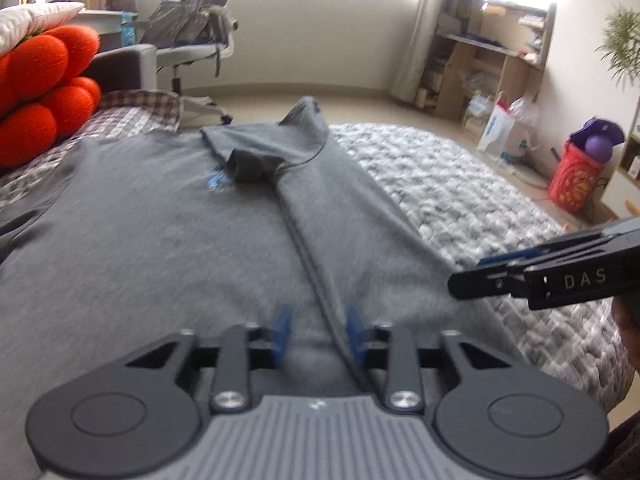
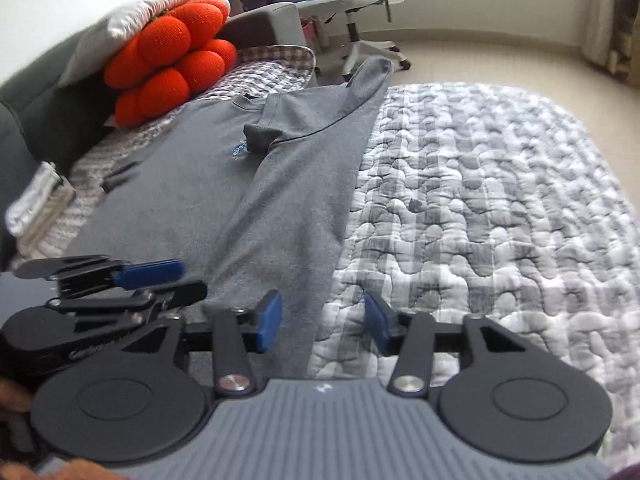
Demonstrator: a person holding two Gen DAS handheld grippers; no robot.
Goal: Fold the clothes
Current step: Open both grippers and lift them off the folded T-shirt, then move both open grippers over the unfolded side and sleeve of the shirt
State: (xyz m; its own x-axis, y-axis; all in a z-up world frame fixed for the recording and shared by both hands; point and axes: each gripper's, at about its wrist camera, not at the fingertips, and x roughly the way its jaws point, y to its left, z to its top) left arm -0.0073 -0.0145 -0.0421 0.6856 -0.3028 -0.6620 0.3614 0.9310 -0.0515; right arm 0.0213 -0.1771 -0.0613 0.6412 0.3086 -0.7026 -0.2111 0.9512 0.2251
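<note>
Black left gripper (image 1: 318, 336), blue fingers (image 1: 282, 332), silver screws, ribbed grey housing, right gripper (image 2: 324, 320) alike, "DAS" lettering

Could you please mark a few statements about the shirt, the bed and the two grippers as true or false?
1. The grey T-shirt has one side folded over its middle. True.
2. The right gripper clamps the shirt. False: its jaws stand open, gripping nothing.
3. An orange plush cushion sits near the shirt's collar end. True.
4. The left gripper has its jaws shut. False: they are apart.
5. The quilt is plain red. False: grey and white.
</note>
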